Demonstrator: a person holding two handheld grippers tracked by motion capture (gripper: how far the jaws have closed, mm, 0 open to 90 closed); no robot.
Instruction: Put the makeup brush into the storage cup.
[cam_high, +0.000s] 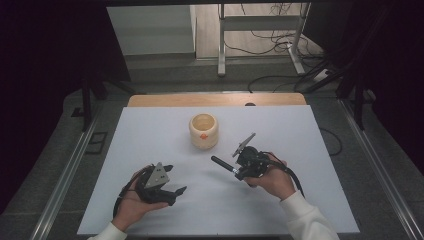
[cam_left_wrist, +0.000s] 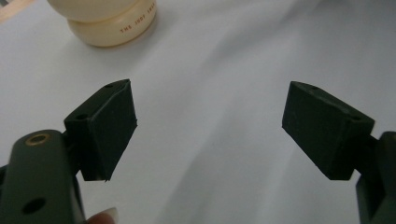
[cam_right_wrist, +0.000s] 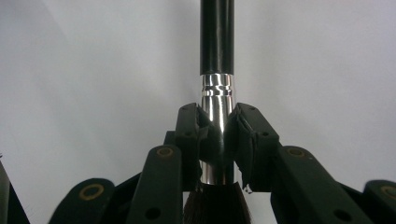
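A make-up style brush (cam_high: 220, 164) with a black handle (cam_right_wrist: 217, 37) and a silver collar is clamped in my right gripper (cam_high: 237, 170), right of centre on the table. The pads press on the silver collar (cam_right_wrist: 217, 140), the bristles point back toward the camera and the handle sticks out to the left. A cream round pot (cam_high: 203, 131) with an orange mark stands upright at the middle of the white table. My left gripper (cam_high: 176, 179) is held at the front left, open with nothing between its pads (cam_left_wrist: 112, 126). The pot (cam_left_wrist: 112, 21) lies ahead of it, apart.
The white tabletop (cam_high: 150, 135) ends in a wooden strip (cam_high: 215, 100) at the far edge. Beyond it are a desk frame (cam_high: 222, 45) and loose cables on the floor. Metal rails (cam_high: 65, 175) run along both sides of the table.
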